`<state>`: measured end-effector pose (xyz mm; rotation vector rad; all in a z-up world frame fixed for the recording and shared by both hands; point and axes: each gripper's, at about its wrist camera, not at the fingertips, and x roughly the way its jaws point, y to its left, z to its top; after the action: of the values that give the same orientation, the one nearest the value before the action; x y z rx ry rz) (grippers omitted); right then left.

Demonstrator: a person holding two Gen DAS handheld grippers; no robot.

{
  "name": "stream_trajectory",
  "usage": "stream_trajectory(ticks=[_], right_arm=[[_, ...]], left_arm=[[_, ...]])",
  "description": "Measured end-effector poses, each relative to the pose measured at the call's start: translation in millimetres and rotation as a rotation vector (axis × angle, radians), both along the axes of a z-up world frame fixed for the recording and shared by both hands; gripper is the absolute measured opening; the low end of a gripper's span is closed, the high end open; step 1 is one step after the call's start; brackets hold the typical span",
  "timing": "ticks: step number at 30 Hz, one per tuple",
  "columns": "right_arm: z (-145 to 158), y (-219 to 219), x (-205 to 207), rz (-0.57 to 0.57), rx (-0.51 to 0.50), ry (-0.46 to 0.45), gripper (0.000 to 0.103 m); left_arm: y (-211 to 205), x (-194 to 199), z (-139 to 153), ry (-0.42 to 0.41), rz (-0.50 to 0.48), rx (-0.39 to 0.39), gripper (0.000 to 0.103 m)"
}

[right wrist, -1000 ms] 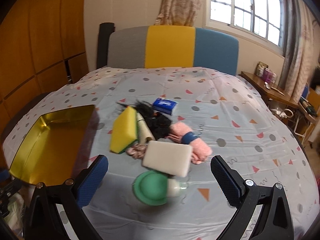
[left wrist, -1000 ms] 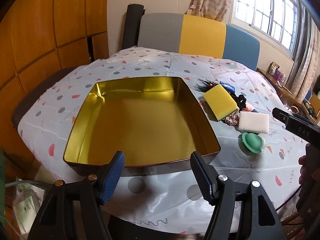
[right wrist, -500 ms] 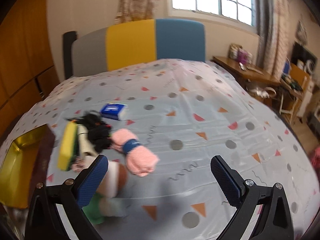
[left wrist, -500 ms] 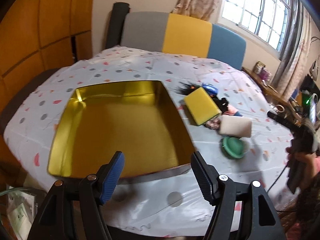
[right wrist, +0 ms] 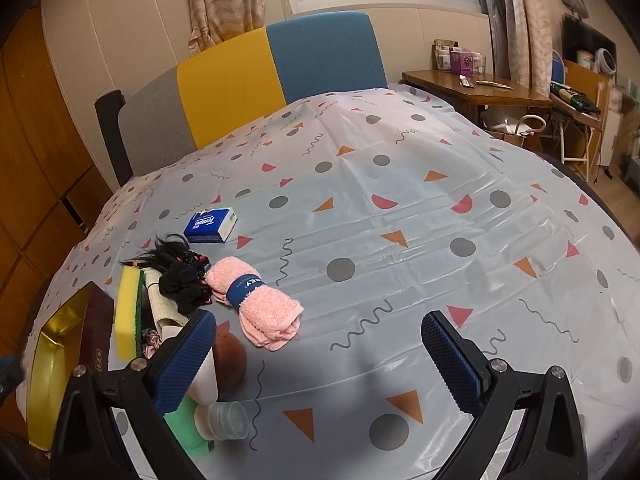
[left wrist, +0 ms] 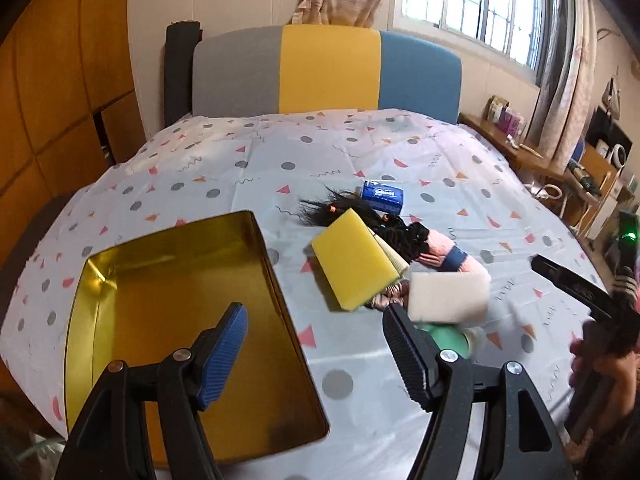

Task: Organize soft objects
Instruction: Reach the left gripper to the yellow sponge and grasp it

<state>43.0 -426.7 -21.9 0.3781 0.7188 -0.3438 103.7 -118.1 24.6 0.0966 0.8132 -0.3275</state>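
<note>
While my left claw (left wrist: 316, 354) swings from over the gold tin (left wrist: 192, 320) toward the pile, jaws spread, just opening, empty. Yellow sponge (left wrist: 354, 260) and white sponge (left wrist: 448, 298) near. Right claw (right wrist: 320, 360): spread, empty, pink towel (right wrist: 260, 304) just ahead. Nothing binned.

The right half of the tablecloth (right wrist: 400, 216) lies bare and open to a gripper from the pink towel roll (right wrist: 260, 304) out to the table's edge. The left side is crowded: the gold tin (left wrist: 180, 320) stands near the edge, and just beside it the yellow sponge (left wrist: 354, 258), white sponge (left wrist: 448, 296), black hairpiece (right wrist: 180, 276) and tissue pack (right wrist: 210, 224) lie bunched, many touching. Only a narrow strip of cloth separates tin and yellow sponge, and the green item (left wrist: 450, 340) under the white sponge is, it seems, partly hidden.
</note>
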Motion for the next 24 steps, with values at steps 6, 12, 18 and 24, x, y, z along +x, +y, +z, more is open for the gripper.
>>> stream_trajectory(ticks=[6,12,18,24], right_arm=[[-1,-2,1,-0.004,0.012,0.004,0.103],[-2,-5,3,-0.011,0.022,0.006,0.103],[-3,-11,3,-0.019,0.047,0.003,0.103],[-5,-11,5,-0.014,0.062,0.004,0.103]], left_arm=[[-31,55,-17,0.154,-0.059,-0.122,0.078],[-43,94,-36,0.254,-0.036,-0.225,0.078],[-47,127,-63,0.354,0.011,-0.248,0.078],[-55,143,-83,0.397,0.039,-0.219,0.083]])
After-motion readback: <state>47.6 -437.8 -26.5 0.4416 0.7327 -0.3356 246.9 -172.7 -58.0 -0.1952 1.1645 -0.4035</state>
